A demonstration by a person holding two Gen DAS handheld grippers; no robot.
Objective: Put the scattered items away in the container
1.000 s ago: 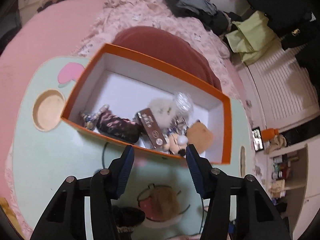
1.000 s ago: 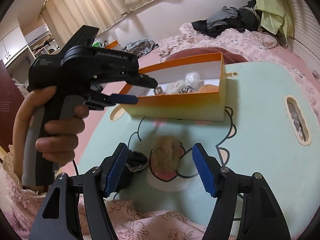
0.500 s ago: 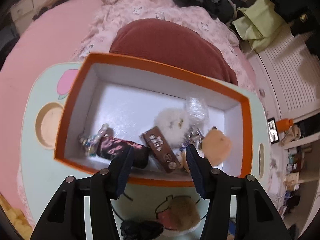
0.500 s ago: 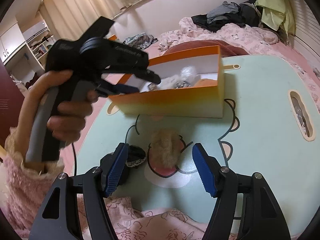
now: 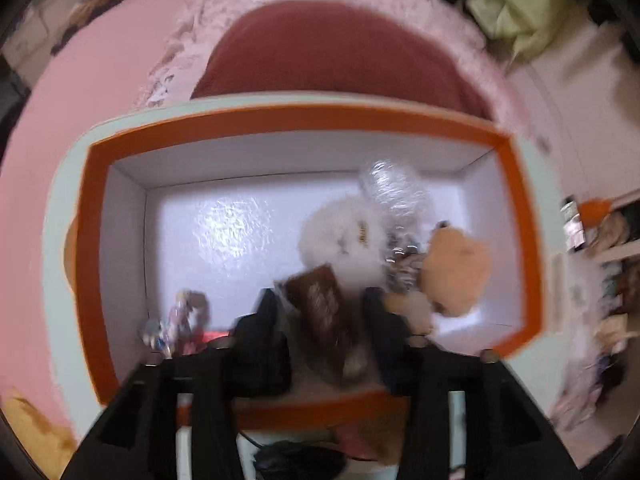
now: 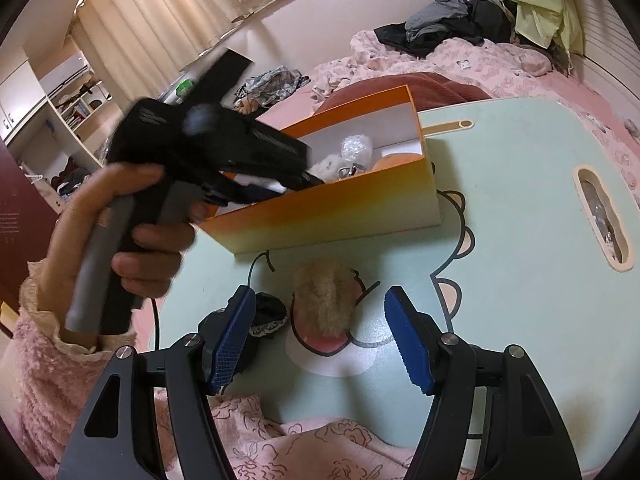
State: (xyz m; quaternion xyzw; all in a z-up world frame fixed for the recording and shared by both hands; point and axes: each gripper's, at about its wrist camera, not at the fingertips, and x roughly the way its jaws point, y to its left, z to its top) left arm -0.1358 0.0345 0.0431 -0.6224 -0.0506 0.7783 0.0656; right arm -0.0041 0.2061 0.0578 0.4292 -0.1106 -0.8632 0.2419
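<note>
The orange box point(image 5: 304, 118) stands on the mint table, white inside. It holds a white fluffy toy point(image 5: 344, 236), a clear crinkly wrap point(image 5: 394, 188), a tan plush point(image 5: 456, 268), a brown packet point(image 5: 320, 308) and a small colourful trinket point(image 5: 176, 320). My left gripper point(image 5: 322, 312) reaches down into the box near its front wall. Its jaws are closing with the brown packet between them, and no pad visibly presses on it. The right gripper point(image 6: 319, 296) hangs open above the table. Ahead of it lies a tan fluffy pom point(image 6: 325, 300), with a black lacy item point(image 6: 268, 312) just to its left.
A hand in a pink fuzzy sleeve point(image 6: 132, 240) holds the left gripper point(image 6: 280, 184) over the box point(image 6: 320, 208). The mint table point(image 6: 520, 200) has a slot handle point(image 6: 600, 220) on its right. A dark red cushion point(image 5: 332, 52) and a clothes pile point(image 6: 460, 20) lie behind.
The left gripper has tipped downward and sunk into the box, and its jaws have narrowed around the brown packet. The right gripper has stayed where it was, still open.
</note>
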